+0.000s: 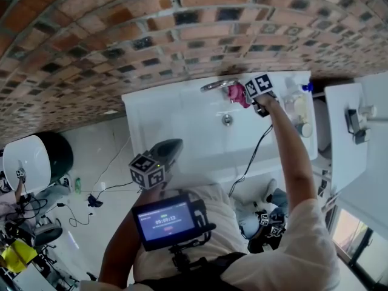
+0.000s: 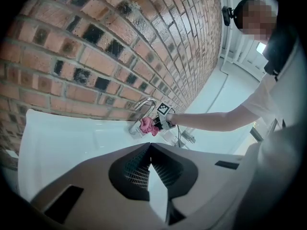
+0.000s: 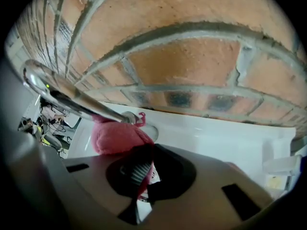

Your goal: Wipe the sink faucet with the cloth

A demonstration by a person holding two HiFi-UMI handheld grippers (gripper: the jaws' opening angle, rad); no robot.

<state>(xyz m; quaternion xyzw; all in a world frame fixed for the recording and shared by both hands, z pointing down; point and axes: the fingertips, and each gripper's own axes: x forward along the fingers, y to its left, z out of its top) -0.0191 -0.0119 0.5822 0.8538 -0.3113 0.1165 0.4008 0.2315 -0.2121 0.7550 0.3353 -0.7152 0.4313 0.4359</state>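
Note:
A chrome faucet [image 1: 217, 85] curves out from the brick wall over the white sink [image 1: 182, 123]. My right gripper [image 1: 251, 99] is shut on a pink cloth [image 1: 236, 93] and presses it against the faucet's base. In the right gripper view the pink cloth [image 3: 117, 137] bunches under the chrome spout [image 3: 67, 98], pinched between the jaws of the right gripper [image 3: 144, 169]. My left gripper [image 1: 173, 149] hangs back from the sink, shut and holding nothing. From the left gripper view the faucet [image 2: 144, 110] and cloth [image 2: 147, 125] show far off beyond the left gripper [image 2: 149, 150].
A brick wall [image 1: 121, 35] rises right behind the sink. Small bottles and a cup [image 1: 298, 111] stand on the sink's right end. A white cabinet [image 1: 351, 138] lies to the right. A cable [image 1: 254, 156] hangs down from the right gripper. Clutter sits on the floor at the left [image 1: 36, 223].

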